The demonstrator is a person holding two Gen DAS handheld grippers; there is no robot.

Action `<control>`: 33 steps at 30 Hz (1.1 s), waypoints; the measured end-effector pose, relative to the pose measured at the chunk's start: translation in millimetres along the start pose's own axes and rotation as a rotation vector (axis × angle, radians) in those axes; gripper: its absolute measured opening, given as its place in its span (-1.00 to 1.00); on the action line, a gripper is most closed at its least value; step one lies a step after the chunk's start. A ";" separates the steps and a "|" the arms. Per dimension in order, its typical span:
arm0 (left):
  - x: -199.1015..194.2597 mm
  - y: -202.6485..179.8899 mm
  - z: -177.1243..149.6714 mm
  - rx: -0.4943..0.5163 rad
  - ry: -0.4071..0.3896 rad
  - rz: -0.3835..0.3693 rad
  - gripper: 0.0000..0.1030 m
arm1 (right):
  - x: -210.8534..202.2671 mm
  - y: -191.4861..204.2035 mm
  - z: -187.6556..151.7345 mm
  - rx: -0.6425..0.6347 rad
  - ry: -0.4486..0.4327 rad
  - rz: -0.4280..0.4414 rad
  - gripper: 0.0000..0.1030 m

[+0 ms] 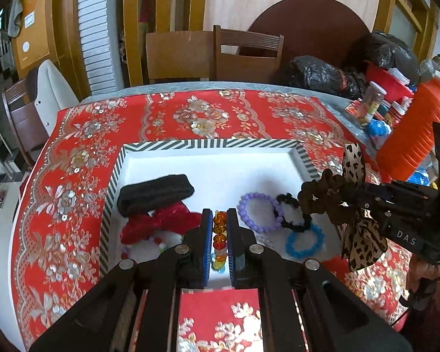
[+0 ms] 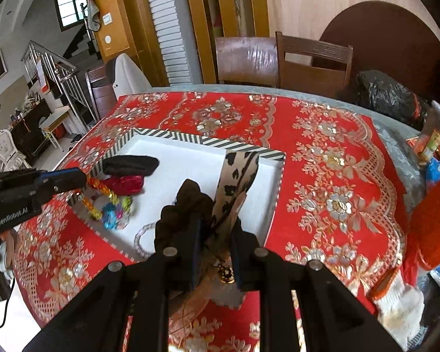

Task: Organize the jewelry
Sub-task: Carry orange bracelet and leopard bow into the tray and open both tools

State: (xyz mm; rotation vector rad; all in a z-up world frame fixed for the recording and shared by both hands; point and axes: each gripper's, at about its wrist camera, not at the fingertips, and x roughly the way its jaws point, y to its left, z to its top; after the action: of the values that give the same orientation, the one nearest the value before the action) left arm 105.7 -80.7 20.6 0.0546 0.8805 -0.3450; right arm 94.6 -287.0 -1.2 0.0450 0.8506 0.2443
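While hanging over the striped-rim white tray [image 1: 303,158] on the red floral cloth [image 1: 73,205], clamping narrowly: right gripper [image 2: 215,234], angled down, pinching a brown ruffled scrunchie [image 2: 187,205] with leopard ribbon; left gripper [image 1: 220,228], tilted down, nipping a faceted multicoloured bead bracelet [image 1: 219,234] at the near edge.

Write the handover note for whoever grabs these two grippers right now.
Left gripper: shut on the multicoloured bead bracelet, held over the tray's near edge.
Right gripper: shut on the brown scrunchie with leopard ribbon, also over the tray.
In the tray: black band, red scrunchie, purple bracelet, black bracelet, blue bracelet.
Left: set both held pieces down in the tray.
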 end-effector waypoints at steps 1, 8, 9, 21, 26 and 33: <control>4.0 0.9 3.3 -0.002 0.000 0.004 -0.64 | 5.7 -1.8 3.9 0.010 0.004 0.001 -0.65; 27.8 5.5 20.7 -0.027 0.006 0.015 -0.64 | 33.0 -11.2 22.4 0.069 0.014 0.009 -0.65; 32.1 6.0 23.9 -0.035 0.005 0.017 -0.64 | 37.9 -12.8 25.7 0.080 0.015 0.009 -0.65; 76.8 17.2 34.6 -0.127 0.020 0.036 -0.64 | 114.6 -31.7 47.6 0.219 0.027 -0.012 -0.65; 87.4 21.2 24.9 -0.136 0.043 0.056 -0.64 | 136.2 -42.9 41.4 0.279 0.062 -0.024 -0.52; 89.6 23.3 13.4 -0.144 0.050 0.045 -0.27 | 116.3 -44.3 31.7 0.264 0.032 -0.015 -0.18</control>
State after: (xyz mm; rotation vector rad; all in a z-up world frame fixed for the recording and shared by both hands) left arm 175.6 -85.7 -41.3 -0.0501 0.9500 -0.2379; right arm 200.6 -301.2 -72.2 0.2815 0.9110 0.1174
